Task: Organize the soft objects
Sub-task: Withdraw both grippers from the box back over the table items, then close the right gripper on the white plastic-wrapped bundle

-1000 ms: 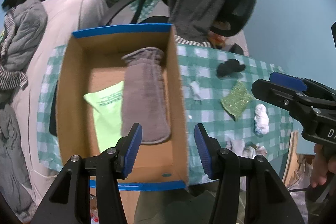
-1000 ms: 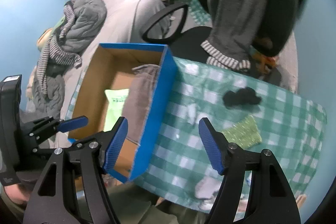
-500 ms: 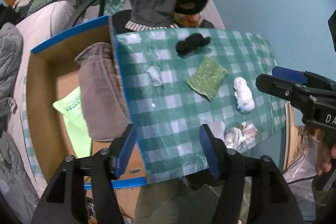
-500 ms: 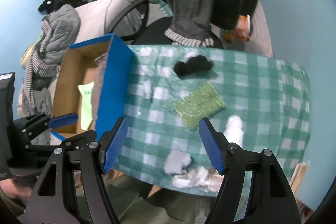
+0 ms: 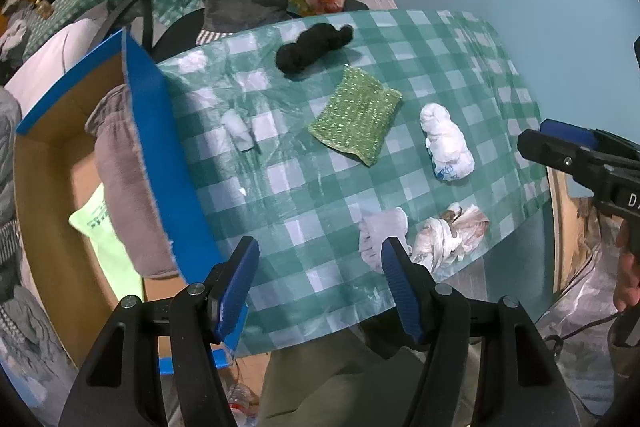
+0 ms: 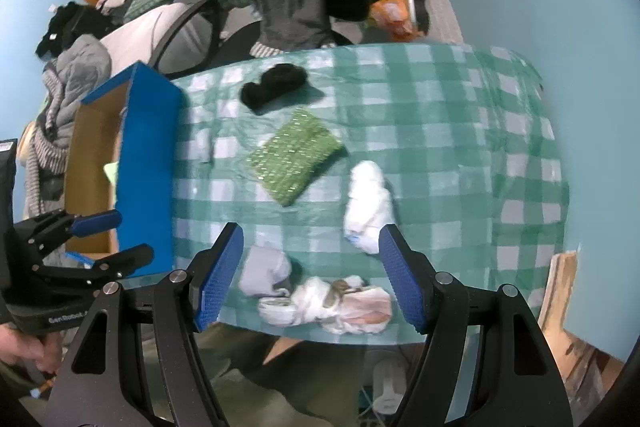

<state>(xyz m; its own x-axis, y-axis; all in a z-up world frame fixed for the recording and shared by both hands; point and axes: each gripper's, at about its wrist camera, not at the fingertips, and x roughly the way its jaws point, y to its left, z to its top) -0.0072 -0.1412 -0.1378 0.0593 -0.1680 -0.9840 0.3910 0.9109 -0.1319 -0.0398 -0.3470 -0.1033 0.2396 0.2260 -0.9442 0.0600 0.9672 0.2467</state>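
Jaws of both the left gripper (image 5: pixel 316 277) and right gripper (image 6: pixel 310 273) gape wide, empty; left's just widened. "GenRobot" faintly marks the left gripper's body, at eight o'clock in the right wrist view.

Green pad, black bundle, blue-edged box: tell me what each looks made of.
Green pad: knitted or woven fabric, matte with pale glinting flecks in the weave; possibly a scrubbing cloth.
Black bundle: soft fuzzy cloth, matte, crumpled; perhaps socks.
Blue-edged box: cardboard, plain brown inside, smooth blue outer face.

Open tablecloth (image 6: pixel 460 131) right of box (image 6: pixel 148 163)
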